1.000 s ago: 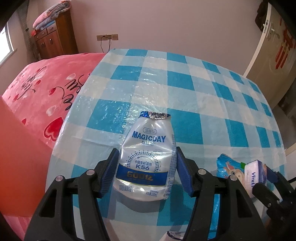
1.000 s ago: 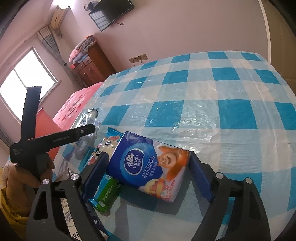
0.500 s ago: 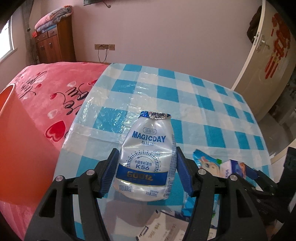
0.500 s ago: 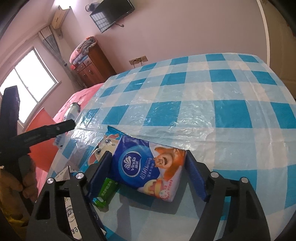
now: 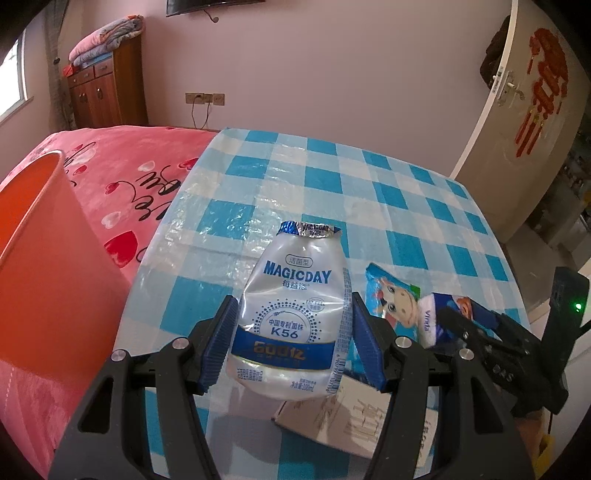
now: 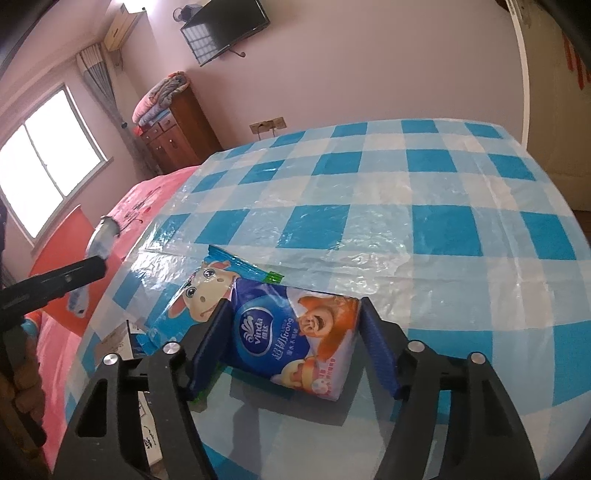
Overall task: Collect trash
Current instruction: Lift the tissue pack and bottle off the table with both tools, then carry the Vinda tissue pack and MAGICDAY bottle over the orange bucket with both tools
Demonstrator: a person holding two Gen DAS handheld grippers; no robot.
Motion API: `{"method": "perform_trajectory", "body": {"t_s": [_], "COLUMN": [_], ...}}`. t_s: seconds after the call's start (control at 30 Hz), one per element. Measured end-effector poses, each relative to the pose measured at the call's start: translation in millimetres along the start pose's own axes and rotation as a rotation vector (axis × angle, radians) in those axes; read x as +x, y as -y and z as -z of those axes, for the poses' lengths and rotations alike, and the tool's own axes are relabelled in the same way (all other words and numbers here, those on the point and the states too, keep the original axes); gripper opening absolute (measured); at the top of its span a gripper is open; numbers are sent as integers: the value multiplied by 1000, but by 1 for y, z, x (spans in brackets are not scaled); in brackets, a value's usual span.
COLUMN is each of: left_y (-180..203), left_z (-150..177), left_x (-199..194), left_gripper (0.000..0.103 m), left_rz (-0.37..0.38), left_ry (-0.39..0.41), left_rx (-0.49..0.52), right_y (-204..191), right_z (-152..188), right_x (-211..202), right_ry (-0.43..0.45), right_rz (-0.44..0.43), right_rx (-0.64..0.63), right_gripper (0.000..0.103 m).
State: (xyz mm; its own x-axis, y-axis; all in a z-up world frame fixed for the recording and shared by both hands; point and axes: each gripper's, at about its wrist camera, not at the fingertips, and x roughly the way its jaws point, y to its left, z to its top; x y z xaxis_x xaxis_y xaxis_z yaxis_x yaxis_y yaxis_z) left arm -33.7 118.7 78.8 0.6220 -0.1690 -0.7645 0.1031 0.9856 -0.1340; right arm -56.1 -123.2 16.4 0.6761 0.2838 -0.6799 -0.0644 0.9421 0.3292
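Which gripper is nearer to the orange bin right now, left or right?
Left. The left gripper, shut on the crushed bottle, hangs just beside the orange bin. The right gripper is farther off over the table, its jaws closing around the tissue pack.

PLACE: home bedroom | BED: pink heart-print bedspread (image 5: 122,177), left of frame | TABLE: blue-white checked cloth (image 5: 332,206), centre | CABINET: wooden (image 5: 107,92), folded blankets (image 5: 107,46) on top, upper left | WALL: TV (image 6: 225,29), sockets (image 5: 205,99) | WINDOW: curtained (image 6: 48,162), left | DOOR: red ornament (image 5: 543,88), upper right
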Motion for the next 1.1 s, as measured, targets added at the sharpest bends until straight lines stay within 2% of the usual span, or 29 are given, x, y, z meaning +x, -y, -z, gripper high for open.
{"method": "perform_trajectory", "body": {"t_s": [0.03, 0.1, 0.17, 0.27, 0.3, 0.33, 0.37, 0.6, 0.7, 0.8, 0.9, 1.0, 1.1], "left_y": [-1, -2, -3, -5, -6, -7, -8, -15, -19, -21, -23, -25, -28], "left_z": [2, 5, 9, 13, 16, 18, 20, 29, 30, 32, 34, 35, 36], "left_x": [-3, -8, -11, -14, -14, -14, -14, -17, -18, -17, -16, -18, -20], "left_gripper": [62, 62, 62, 62, 62, 62, 62, 62, 62, 62, 62, 62, 62], "left_rz": [1, 4, 7, 4, 8, 10, 11, 25, 38, 44, 51, 53, 56], "left_ry": [4, 7, 5, 6, 3, 0, -3, -9, -2, -2, -4, -2, -1], "left_rx": [1, 0, 2, 8, 5, 4, 4, -6, -18, -22, -28, -29, -32], "right_y": [0, 1, 3, 7, 7, 7, 6, -15, -28, -33, -34, -34, -35], "right_z": [0, 0, 1, 2, 2, 3, 4, 22, 38, 46, 42, 34, 27], "right_x": [-1, -3, -1, 1, 1, 1, 2, -8, -15, -22, -31, -32, -21], "right_ry": [5, 9, -7, -23, -26, -31, -42, -114, -146, -166, -124, -71, -74], "right_rz": [7, 26, 28, -1, -1, 6, 8, -15, -76, -151, -116, -19, 28], "right_rx": [0, -2, 3, 31, 29, 25, 21, -56, -103, -93, -103, -133, -186], "right_gripper": [56, 47, 46, 49, 53, 63, 65, 68, 68, 68, 68, 69, 71]}}
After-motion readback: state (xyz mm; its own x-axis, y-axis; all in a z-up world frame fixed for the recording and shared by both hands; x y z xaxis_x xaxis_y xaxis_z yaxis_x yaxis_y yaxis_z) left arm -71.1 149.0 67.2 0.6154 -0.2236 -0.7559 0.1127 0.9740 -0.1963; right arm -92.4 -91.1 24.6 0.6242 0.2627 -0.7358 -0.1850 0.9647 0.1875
